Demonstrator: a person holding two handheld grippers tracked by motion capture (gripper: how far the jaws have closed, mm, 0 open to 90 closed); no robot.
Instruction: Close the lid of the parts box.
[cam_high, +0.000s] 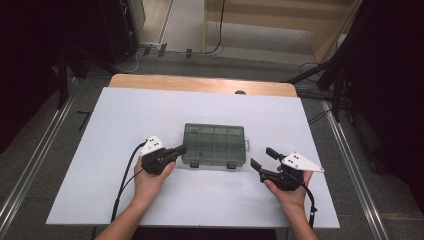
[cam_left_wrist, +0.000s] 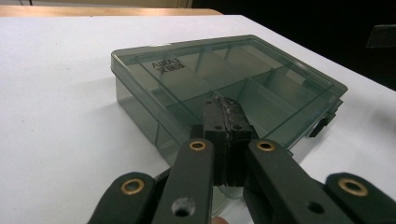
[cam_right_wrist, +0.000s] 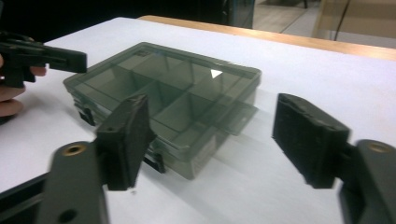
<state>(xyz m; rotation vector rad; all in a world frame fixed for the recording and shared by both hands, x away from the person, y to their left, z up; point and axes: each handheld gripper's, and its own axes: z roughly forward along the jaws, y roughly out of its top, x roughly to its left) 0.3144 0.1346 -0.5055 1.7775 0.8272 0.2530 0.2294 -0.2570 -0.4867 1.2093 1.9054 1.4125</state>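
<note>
The smoky-grey, see-through plastic compartment box (cam_high: 214, 145) lies flat near the middle of the white tabletop (cam_high: 100, 165), its lid down and two dark latches on the long side that faces the person. Thin inner walls split it into small rectangular cells, and raised lettering sits at one corner of the glossy lid (cam_left_wrist: 196, 70). The box's corners are rounded and its walls are low.

The left hand-held gripper (cam_high: 179, 149) has its black jaws pressed together with nothing between them; their tip rests at the box's left front corner, and in the left gripper view it lies over the lid edge, though actual contact cannot be told. The right hand-held gripper (cam_high: 263, 158) stands just beside the box's right end, apart from it, its jaws spread wide and empty. The right gripper's matte pads (cam_right_wrist: 308, 135) look rough and rubbery.

Bare white surface runs wide on every side of the box, most of all to its left and in front. Behind it the white sheet ends on a strip of pale wooden board (cam_high: 200, 83). Beyond the tabletop's edges lie grey floor (cam_high: 45, 135) and metal rails (cam_high: 350, 165).
</note>
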